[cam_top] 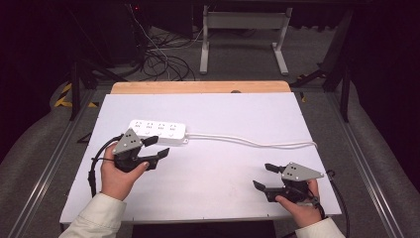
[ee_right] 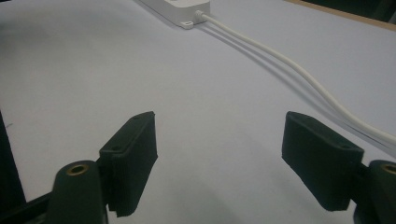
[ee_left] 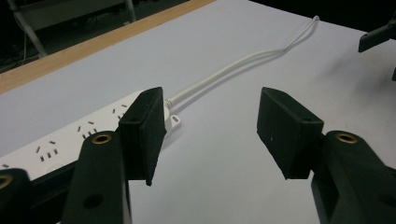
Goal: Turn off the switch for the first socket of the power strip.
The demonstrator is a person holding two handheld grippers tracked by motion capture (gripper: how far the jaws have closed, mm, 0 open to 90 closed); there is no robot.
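The right tongs sit nearest, low at the right of the white surface, jaws wide apart with nothing between them. The left tongs, held in the left hand, are also open and empty, their jaws partly spread just in front of the power strip, not touching it. The strip lies flat, left of centre. Its white cable leaves the right end and runs across to the surface's right edge. Beyond, a wooden edge borders the far side.
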